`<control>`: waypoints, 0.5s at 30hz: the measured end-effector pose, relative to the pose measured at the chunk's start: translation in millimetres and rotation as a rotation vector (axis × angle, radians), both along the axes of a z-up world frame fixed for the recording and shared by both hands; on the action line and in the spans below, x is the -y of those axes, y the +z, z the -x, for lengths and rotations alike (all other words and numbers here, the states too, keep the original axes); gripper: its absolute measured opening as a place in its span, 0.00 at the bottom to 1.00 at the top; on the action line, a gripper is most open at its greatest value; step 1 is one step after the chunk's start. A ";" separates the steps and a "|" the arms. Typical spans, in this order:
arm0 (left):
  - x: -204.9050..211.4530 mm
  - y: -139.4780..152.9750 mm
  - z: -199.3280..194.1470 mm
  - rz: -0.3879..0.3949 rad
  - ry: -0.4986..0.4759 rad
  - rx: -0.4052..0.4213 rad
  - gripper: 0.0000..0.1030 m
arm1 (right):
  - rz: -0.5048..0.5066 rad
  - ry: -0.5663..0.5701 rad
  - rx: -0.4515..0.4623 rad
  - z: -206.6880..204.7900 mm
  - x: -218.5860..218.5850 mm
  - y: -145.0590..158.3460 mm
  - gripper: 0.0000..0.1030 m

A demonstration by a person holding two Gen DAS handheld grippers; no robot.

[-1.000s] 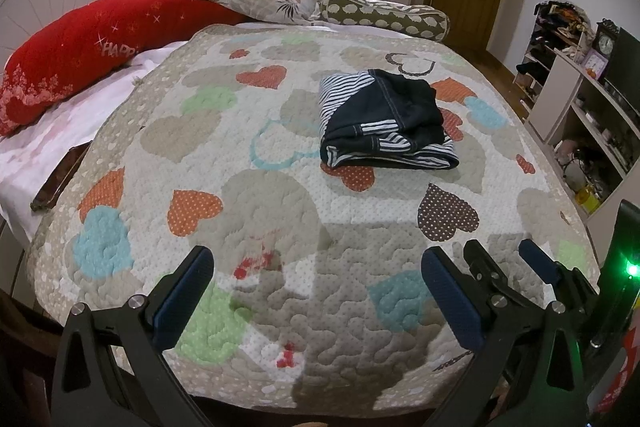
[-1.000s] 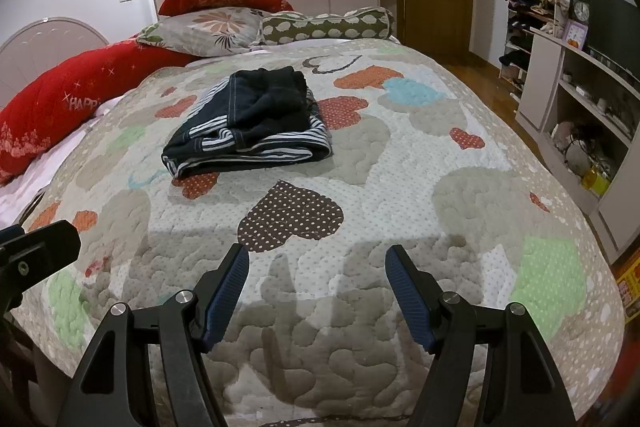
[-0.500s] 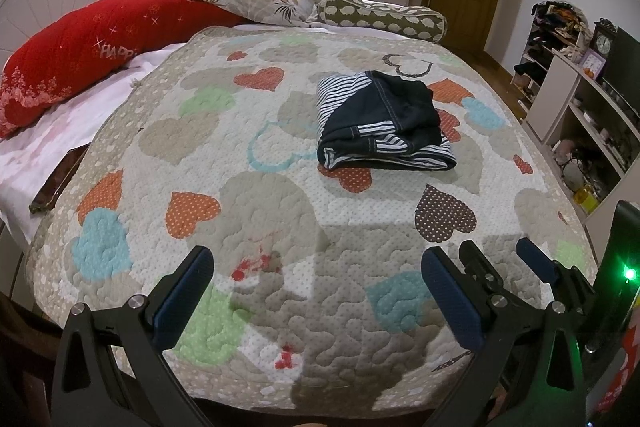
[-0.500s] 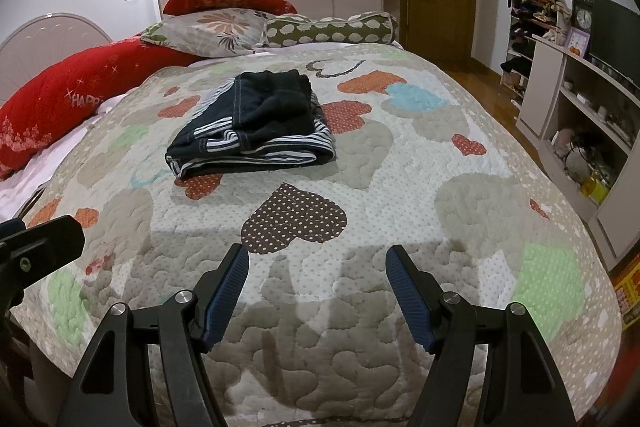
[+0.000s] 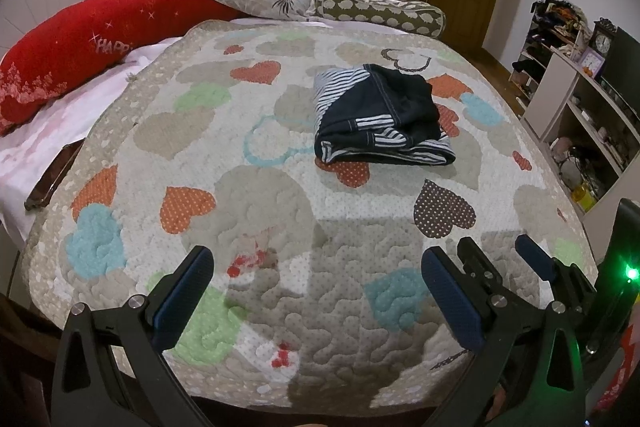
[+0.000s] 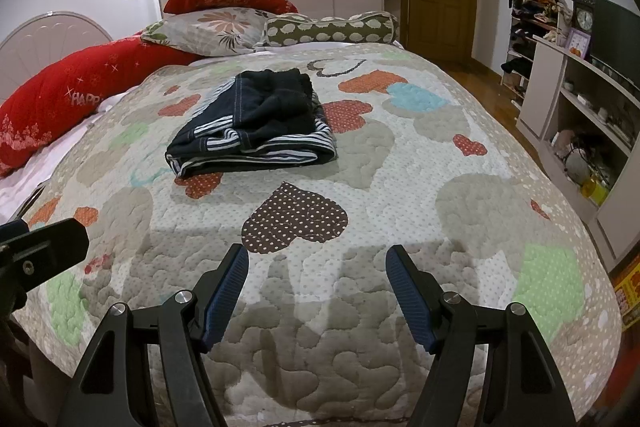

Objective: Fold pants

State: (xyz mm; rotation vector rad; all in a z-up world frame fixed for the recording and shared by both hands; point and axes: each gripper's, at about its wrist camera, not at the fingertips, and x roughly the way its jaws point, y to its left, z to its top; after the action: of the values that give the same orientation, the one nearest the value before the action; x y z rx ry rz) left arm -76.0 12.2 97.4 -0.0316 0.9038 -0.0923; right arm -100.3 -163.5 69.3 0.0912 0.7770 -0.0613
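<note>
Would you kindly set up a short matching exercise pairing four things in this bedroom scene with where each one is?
Things:
1. folded pants
2. left gripper
3. red long pillow
4. clock

Places:
A. on the shelf unit by the wall
B. along the bed's left side
C. mid-quilt, over an orange heart
D. above the quilt's near edge, fingers apart

Pairs: 1-C, 2-D, 3-B, 4-A

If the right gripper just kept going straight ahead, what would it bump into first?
Probably the heart-patterned quilt, near its brown dotted heart patch. The right gripper, jaws open, hangs over the bed's near edge. The folded dark striped pants lie farther on and leftward; depth is hard to judge.
</note>
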 end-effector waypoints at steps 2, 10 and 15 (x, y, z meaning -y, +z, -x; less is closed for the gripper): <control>-0.6 -1.3 -0.5 0.004 0.000 -0.005 1.00 | 0.000 0.000 -0.002 0.1 0.8 -0.4 0.73; -4.1 -7.6 -2.8 0.014 0.003 -0.028 1.00 | 0.000 0.002 -0.005 -0.1 1.7 -1.9 0.73; -4.5 -9.9 -3.2 0.018 0.004 -0.037 1.00 | 0.000 0.002 -0.007 -0.5 1.4 -2.7 0.73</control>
State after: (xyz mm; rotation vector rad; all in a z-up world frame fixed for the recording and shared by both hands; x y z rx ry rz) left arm -72.7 16.7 87.5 -0.0515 0.9403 -0.0966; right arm -99.8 -164.9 66.6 0.0898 0.7841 -0.0600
